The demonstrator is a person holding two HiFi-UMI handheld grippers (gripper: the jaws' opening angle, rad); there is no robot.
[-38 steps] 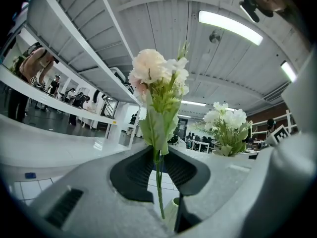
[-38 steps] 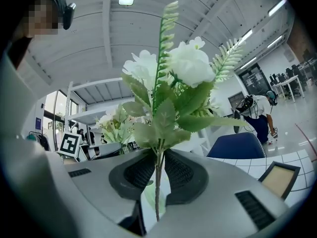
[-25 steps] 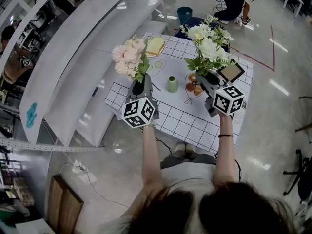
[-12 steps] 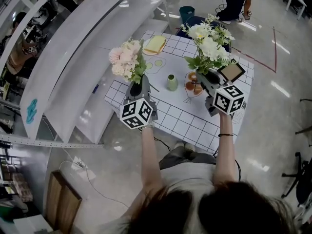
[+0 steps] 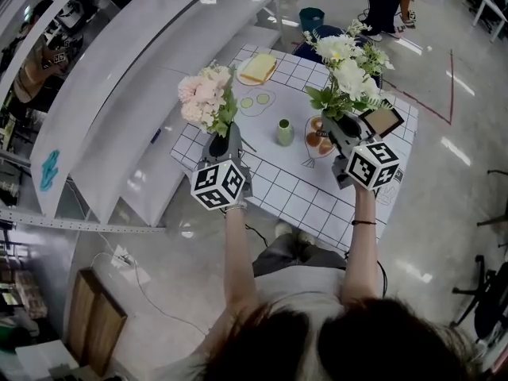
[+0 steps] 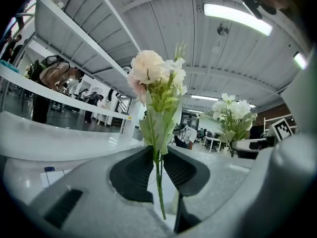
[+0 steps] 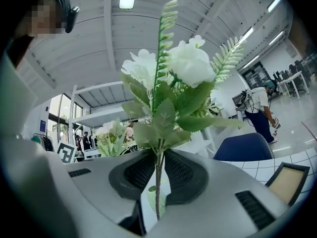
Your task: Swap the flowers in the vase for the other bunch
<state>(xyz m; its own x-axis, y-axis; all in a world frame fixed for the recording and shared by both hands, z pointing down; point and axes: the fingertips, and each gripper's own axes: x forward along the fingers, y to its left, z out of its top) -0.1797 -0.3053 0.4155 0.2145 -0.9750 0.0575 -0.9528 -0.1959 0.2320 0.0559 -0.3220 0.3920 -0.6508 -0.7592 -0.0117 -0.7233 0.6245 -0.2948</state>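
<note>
My left gripper (image 5: 225, 144) (image 6: 157, 162) is shut on the stems of a pink bunch (image 5: 205, 96) (image 6: 156, 76), held upright over the left part of the checked table (image 5: 294, 190). On the right, my right gripper (image 5: 343, 125) (image 7: 159, 166) is shut on the stems of a white bunch with green leaves (image 5: 347, 71) (image 7: 173, 78), also upright. A small green vase (image 5: 285, 132) stands on the table between the two grippers and shows no flowers in it. Both grippers are above the table, to either side of the vase.
A plate with brown pieces (image 5: 317, 136) sits right of the vase. A plate with a yellow slab (image 5: 258, 67) lies at the far edge, a framed tablet (image 5: 382, 121) at the right. White shelving (image 5: 119, 94) runs along the left. A blue chair (image 5: 324, 36) stands behind the table.
The left gripper with the pink bunch has drifted slightly left and toward me. The right gripper with the white bunch has stayed about where it was.
</note>
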